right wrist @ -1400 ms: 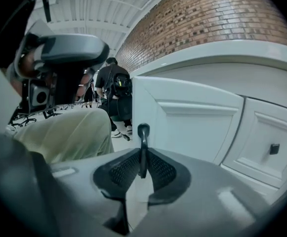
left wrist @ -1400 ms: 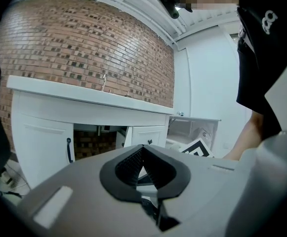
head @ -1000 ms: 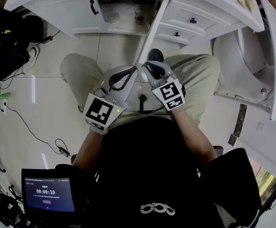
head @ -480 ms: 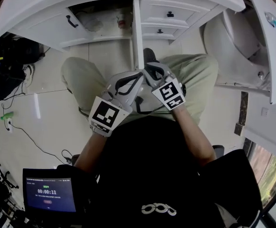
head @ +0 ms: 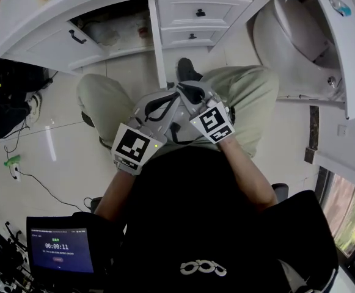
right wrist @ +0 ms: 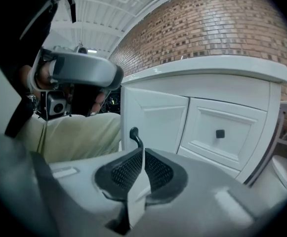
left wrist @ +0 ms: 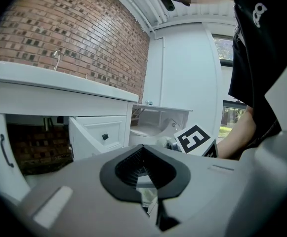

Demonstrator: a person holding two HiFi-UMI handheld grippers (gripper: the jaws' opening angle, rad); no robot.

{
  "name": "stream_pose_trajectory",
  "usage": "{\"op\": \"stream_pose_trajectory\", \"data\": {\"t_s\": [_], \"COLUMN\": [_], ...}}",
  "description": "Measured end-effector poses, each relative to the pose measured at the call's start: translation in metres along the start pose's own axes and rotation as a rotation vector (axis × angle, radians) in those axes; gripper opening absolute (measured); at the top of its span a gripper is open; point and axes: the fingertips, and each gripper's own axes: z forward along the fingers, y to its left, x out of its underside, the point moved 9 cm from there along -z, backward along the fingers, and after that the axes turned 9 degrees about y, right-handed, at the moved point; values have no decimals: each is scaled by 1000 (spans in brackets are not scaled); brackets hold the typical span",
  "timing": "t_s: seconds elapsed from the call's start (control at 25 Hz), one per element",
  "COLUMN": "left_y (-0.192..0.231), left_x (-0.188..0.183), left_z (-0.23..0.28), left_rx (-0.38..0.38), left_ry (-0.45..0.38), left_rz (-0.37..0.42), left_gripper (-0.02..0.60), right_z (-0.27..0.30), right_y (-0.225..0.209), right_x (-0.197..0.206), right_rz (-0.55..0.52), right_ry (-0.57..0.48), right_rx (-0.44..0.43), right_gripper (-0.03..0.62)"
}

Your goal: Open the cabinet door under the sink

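Writing is scarce: the tablet (head: 61, 249) at the lower left of the head view shows a timer reading "00:00:11", and the small line above it is too fine to read. The cube on each claw bears a black-and-white square marker with no words on it.

The cabinet door (head: 159, 41) under the sink stands swung open. In the head view it is edge-on to the person, with its near end just ahead of the right claw (head: 189, 91). In the right gripper view the door panel lies close beyond that claw's tips. The door's black handle (right wrist: 135, 134) rises just past the tips, not between them; whether it touches them I cannot tell.

The left claw (head: 165, 99) lies beside the right one over the person's lap, pointing toward the dark open compartment (left wrist: 29, 147).

The right claw's pads are drawn in to a thin slit and hold nothing. The left claw's pads meet at the tips, also empty.
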Motion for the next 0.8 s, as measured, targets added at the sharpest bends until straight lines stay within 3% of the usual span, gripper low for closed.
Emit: {"op": "stream_pose_trajectory", "data": {"t_s": [0.8], "left_y": [-5], "left_x": [-2], "left_z": [13], "left_rx": [23], "left_ry": [17], "left_rz": [16], "left_gripper": [14], "right_z": [-19], "right_y": [-10], "right_x": [5], "right_rz": [43], "right_ry": [-42], "right_rx": [35], "right_gripper": [-8]}}
